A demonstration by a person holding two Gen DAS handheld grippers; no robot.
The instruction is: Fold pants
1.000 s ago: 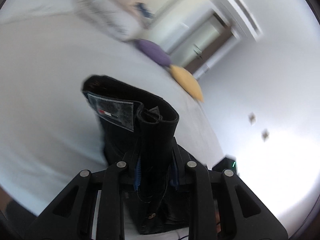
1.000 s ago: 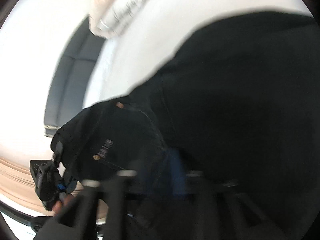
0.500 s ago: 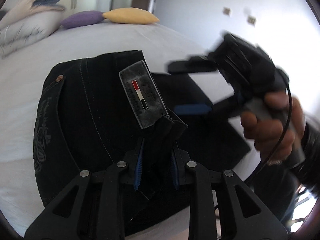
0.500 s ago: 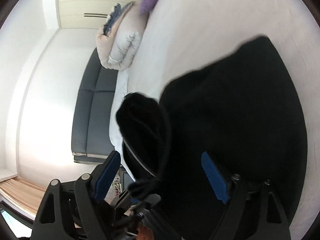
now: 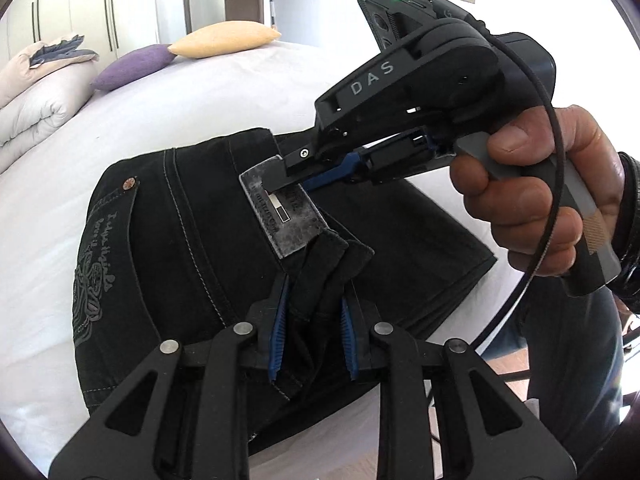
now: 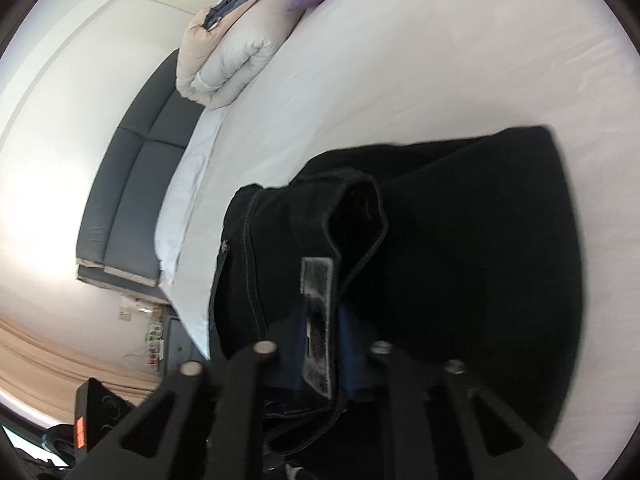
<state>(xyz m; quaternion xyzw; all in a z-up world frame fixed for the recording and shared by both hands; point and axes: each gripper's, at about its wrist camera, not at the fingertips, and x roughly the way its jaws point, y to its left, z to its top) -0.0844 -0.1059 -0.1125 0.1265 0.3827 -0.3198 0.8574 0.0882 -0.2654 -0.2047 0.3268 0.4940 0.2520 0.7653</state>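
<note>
Black pants (image 5: 192, 240) lie folded on bed (image 5: 48, 208); both grippers, left (image 5: 312, 316) and right (image 6: 320, 344), pinch the waistband (1 fold likely left)

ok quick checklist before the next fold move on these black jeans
1. Left tongs shut on the black denim jeans waistband: ok.
2. Right tongs pinching at the grey leather waistband patch: ok.
3. Jeans lying on the white bed sheet: ok.
4. Purple cushion and yellow cushion well away from the jeans: ok.
5. Legs stacked evenly: cannot tell.
</note>
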